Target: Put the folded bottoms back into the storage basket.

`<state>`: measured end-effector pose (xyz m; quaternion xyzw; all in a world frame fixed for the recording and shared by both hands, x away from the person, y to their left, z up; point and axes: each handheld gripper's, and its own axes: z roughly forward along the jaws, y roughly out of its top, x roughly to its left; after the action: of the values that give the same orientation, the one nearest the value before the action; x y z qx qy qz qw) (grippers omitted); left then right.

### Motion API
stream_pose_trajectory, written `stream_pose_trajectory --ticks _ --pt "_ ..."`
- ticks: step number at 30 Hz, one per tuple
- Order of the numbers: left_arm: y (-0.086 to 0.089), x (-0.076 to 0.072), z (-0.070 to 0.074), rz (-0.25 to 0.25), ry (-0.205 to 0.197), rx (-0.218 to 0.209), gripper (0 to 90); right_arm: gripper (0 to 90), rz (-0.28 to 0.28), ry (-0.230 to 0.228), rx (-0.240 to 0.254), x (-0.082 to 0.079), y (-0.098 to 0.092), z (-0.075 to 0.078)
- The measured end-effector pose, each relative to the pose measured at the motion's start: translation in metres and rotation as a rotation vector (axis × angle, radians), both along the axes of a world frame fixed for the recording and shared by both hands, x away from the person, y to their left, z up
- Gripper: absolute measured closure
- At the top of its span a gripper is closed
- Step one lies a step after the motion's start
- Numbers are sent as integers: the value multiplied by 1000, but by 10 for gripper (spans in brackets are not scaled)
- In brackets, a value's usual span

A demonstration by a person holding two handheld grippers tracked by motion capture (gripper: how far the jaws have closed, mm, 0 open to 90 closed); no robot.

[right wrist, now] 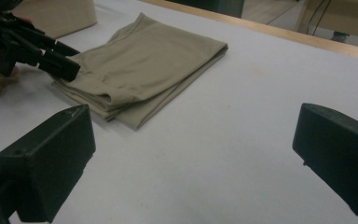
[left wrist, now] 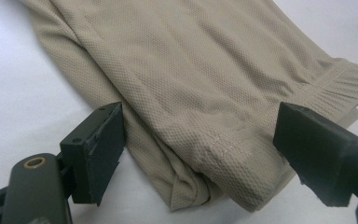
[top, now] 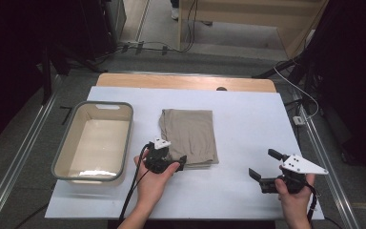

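On the table [top: 248,143]: one folded cloth [top: 190,133] | one bin [top: 95,140] | left gripper [top: 174,164] wide at cloth | right gripper [top: 263,167] wide

A lab or recording studio is suggested. A white-covered table [top: 248,124] is set on grey carpet [top: 28,143], flanked by metal floor rails [top: 19,157]. Black curtains [top: 28,28] are hung on both sides, and cables [top: 162,46] and a tripod leg [top: 276,69] are seen beyond.
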<state>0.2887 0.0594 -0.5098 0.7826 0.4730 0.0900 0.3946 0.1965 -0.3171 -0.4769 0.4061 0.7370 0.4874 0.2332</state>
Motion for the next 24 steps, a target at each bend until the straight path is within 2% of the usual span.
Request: stream_pose_trajectory --ticks 6,8,11,16,24 --pt "-1 -2 0 -1 1 0 201 0 25 -11 5 19 8 12" --pt "-1 -3 0 -3 -2 1 201 0 44 -18 26 27 11 20" --pt "-2 -4 0 -7 -7 5 201 0 66 -45 1 36 20 32" --pt "-2 -4 0 -12 -8 11 201 0 81 -60 -7 54 29 46" --pt "-1 -4 0 -2 -3 -2 202 0 114 -43 -30 90 46 58"
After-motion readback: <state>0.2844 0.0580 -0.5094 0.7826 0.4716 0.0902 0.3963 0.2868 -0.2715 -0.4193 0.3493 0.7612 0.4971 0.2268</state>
